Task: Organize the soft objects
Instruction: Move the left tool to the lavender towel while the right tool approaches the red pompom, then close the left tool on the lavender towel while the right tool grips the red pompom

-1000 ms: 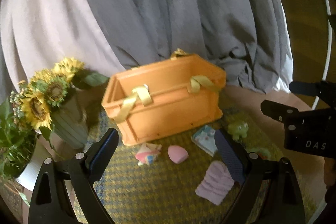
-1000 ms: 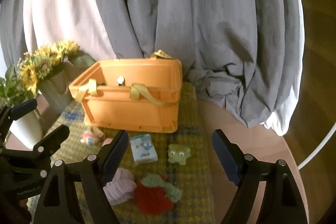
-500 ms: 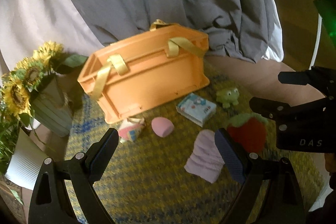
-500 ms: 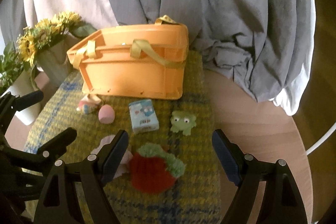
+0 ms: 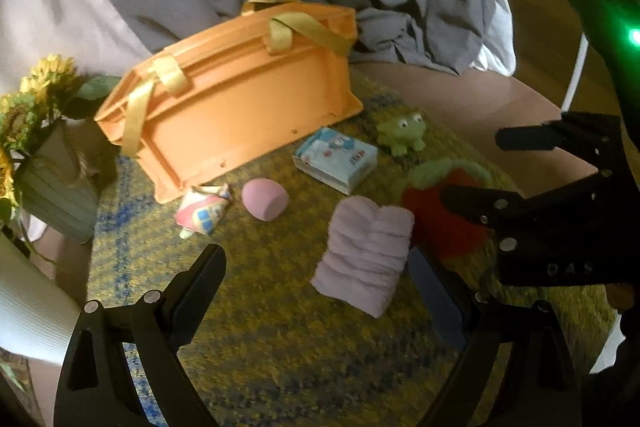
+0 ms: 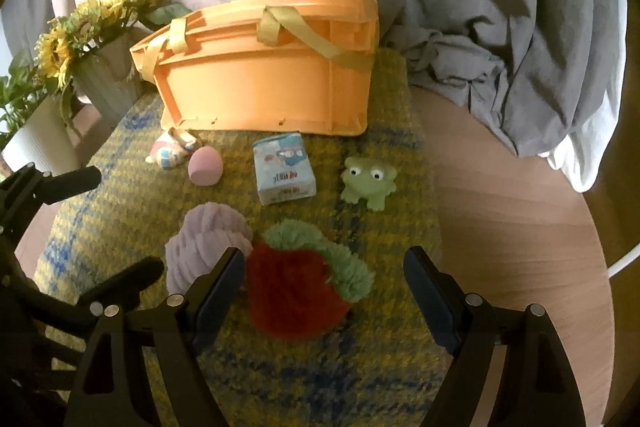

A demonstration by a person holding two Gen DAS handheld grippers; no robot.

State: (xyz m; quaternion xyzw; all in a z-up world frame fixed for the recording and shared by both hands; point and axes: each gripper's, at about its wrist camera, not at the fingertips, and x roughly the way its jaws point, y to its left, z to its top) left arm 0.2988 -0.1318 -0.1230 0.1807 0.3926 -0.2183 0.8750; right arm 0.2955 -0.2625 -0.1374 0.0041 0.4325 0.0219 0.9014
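Soft objects laid out before an orange basket (image 5: pixel 240 107).
Left wrist view: left tongs (image 5: pixel 316 283) apart above the lilac towel (image 5: pixel 366 249) (on the checked mat). Right wrist view: right tongs (image 6: pixel 324 287) apart, empty, over the red plush strawberry (image 6: pixel 296 287); frog (image 6: pixel 368 183) and tissue pack (image 6: pixel 284 173) lie beyond.

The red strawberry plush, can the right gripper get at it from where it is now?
Probably yes. The right gripper is open with the red strawberry plush lying between its fingers; only the lilac towel crowds the left one.
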